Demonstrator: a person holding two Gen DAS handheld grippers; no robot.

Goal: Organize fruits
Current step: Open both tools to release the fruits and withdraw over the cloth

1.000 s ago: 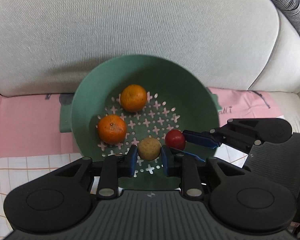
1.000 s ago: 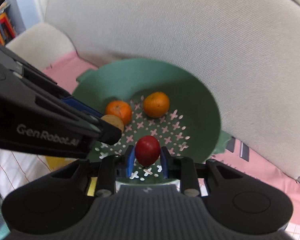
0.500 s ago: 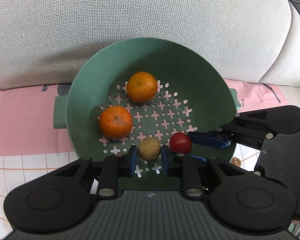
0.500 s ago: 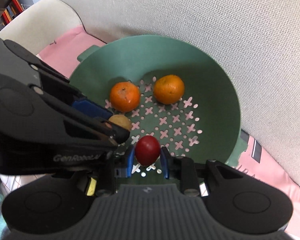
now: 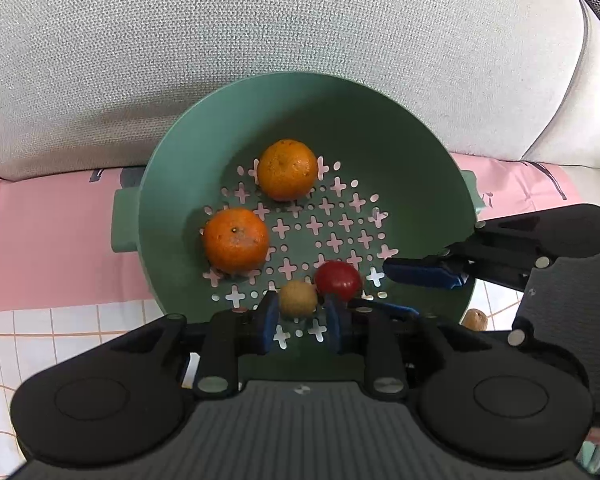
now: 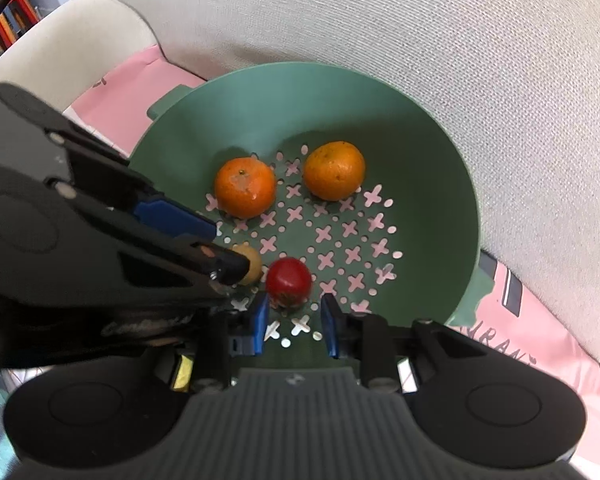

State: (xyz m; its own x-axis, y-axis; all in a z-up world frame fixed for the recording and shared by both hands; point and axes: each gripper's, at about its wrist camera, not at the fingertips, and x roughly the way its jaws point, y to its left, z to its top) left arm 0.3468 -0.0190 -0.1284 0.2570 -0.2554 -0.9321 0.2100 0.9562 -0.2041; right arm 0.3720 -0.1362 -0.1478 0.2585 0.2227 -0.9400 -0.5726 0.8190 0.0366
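A green colander bowl (image 5: 400,128) (image 6: 428,152) holds two oranges (image 5: 287,175) (image 5: 236,240). A small tan fruit (image 5: 298,298) rests on the bowl's floor between the tips of my left gripper (image 5: 302,312). Its jaws are opening, with a thin gap beside the fruit. A red cherry tomato (image 6: 290,282) (image 5: 338,280) lies beside it, just past the tips of my right gripper (image 6: 294,312). That gripper's blue pads stand apart and do not press it. In the right wrist view the left gripper (image 6: 228,250) half hides the tan fruit (image 6: 252,266).
The bowl sits on a pink cloth (image 5: 48,240) against a grey sofa backrest (image 5: 260,20). A white checked cloth (image 5: 60,340) covers the near side. Another small tan fruit (image 5: 476,319) lies outside the bowl's right rim. A cream armrest (image 6: 72,48) is at the left.
Both grippers came down closer to the bowl's floor. The tan fruit and the tomato were gripped between the pads and now lie on the floor, the tomato beyond the right fingertips.
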